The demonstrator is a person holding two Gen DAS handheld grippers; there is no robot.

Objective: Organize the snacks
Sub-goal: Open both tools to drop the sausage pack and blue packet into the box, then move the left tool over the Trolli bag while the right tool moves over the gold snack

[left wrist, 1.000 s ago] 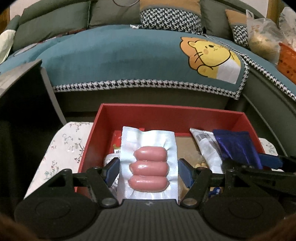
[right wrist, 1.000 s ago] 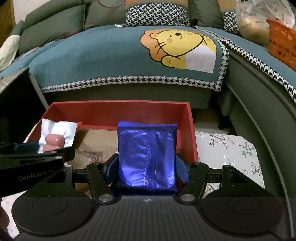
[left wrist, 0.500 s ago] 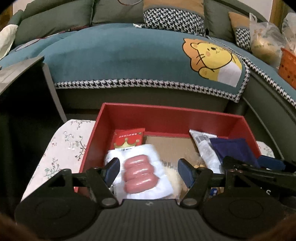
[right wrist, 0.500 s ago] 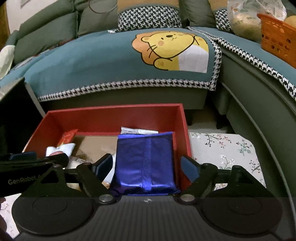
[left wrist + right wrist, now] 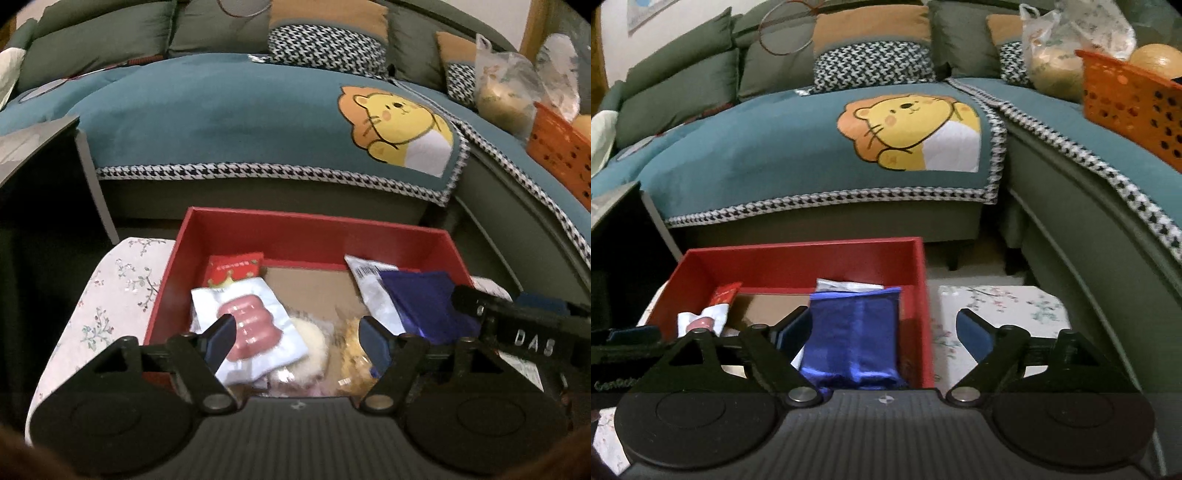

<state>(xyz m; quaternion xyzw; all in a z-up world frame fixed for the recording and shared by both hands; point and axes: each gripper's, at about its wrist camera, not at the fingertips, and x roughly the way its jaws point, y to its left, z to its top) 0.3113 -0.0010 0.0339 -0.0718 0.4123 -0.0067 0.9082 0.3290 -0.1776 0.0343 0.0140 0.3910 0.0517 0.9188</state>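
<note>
Red box (image 5: 314, 236) packed | sausage pack (image 5: 251, 328), blue pouch (image 5: 853, 332) lie inside | left gripper (image 5: 299, 338), right gripper (image 5: 882, 332) spread wide, empty-jawed | we lift straight up, snagging nothing.

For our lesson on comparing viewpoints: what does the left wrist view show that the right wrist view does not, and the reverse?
Only the left wrist view shows the pale round snack and the golden crunchy snack near the box's front, and the full face of the sausage pack. Only the right wrist view shows the flowered cloth to the right of the box and the yellow ball in the orange basket. Both share the red box, the blue foil packet, the red crown packet and the lion blanket.
</note>
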